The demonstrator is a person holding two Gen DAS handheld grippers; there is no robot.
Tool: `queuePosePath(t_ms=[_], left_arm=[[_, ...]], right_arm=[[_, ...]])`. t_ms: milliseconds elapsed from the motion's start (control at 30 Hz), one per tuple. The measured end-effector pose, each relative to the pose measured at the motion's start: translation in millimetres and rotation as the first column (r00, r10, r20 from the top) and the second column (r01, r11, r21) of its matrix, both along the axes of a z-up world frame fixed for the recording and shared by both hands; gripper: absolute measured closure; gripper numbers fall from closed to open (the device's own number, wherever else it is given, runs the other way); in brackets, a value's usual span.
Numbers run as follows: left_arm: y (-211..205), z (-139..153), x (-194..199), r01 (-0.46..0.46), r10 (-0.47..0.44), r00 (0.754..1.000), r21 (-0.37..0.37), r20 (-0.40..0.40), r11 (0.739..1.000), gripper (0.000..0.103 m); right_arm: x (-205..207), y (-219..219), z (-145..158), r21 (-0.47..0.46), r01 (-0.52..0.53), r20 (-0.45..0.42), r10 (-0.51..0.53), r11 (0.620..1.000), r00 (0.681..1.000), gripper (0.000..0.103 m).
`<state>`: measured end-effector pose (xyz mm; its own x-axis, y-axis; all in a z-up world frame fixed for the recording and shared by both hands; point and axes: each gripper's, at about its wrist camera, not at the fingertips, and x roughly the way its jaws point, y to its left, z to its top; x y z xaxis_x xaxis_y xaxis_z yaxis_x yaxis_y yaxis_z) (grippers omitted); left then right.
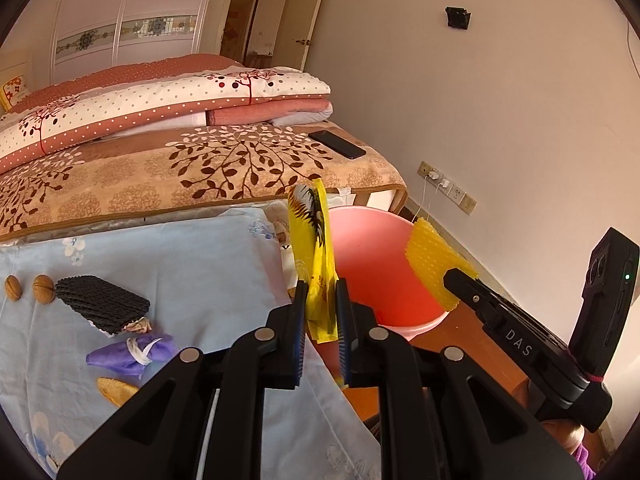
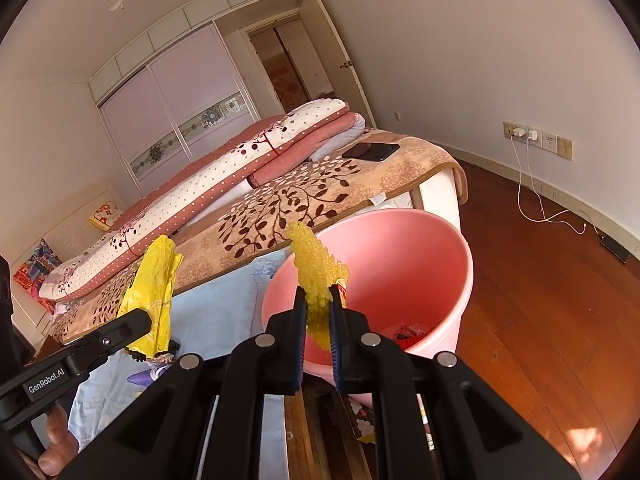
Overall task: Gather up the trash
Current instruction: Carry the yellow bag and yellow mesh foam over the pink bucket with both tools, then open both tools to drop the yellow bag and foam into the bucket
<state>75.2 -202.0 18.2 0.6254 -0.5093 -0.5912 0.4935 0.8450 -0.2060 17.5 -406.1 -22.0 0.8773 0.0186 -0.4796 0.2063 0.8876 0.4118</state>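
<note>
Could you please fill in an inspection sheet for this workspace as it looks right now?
Surface: light blue floral cloth.
Job's things: pink bin beside the cloth; red scraps inside.
Clutter: two walnuts, black foam net, purple cloth bundle.
Grippers: left gripper shut on yellow plastic bag; right gripper shut on yellow foam net, over the bin.
Cables: white charger cable trailing on the floor.
Surroundings: bed, black phone.

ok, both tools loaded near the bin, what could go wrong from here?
1. The yellow wrapper in the left tool looks beside the pink bin rim, not over it; released now, it may land outside.
2. The yellow foam net in the right tool may snag on the pads.
</note>
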Motion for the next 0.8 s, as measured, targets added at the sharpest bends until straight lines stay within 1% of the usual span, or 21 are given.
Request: queuePosePath(t_ms=[300,400,533,633,733,800], left_arm=[[-51.2,-17.7,12.7,0.077,-0.077,0.997,0.035,-0.015,0.996,0.09],[-66.4,-26.7,19.2,0.092,-0.09,0.995,0.041,-0.037,0.995,0.09],[-81.3,-37.2,25.1,0.097,-0.095,0.995,0.068,-0.034,0.993,0.09],[-85.8,-45.5,33.6,0.094,-0.091,0.994,0.056,-0.063,0.994,0.09],[-89.2,-53.3,41.3,0.085,-0.079,0.993,0.064,-0.092,0.994,0.089],[-89.5,-58.9,47.2,0.082,-0.073,0.99,0.063,-0.125,0.995,0.086]], right_arm=[[10.1,-25.2,-9.0,0.017,0.025,-0.021,-0.025,1.0,0.999,0.093],[18.3,-31.9,-14.8,0.03,0.028,-0.039,-0.027,0.999,0.999,0.093],[26.2,-39.0,-22.3,0.038,0.033,-0.05,-0.031,0.999,0.998,0.093],[31.3,-44.6,-29.9,0.055,0.043,-0.065,-0.04,0.998,0.997,0.093],[36.3,-48.7,-36.7,0.075,0.048,-0.076,-0.043,0.996,0.996,0.093],[38.6,-49.7,-39.5,0.072,0.053,-0.082,-0.047,0.996,0.996,0.093]])
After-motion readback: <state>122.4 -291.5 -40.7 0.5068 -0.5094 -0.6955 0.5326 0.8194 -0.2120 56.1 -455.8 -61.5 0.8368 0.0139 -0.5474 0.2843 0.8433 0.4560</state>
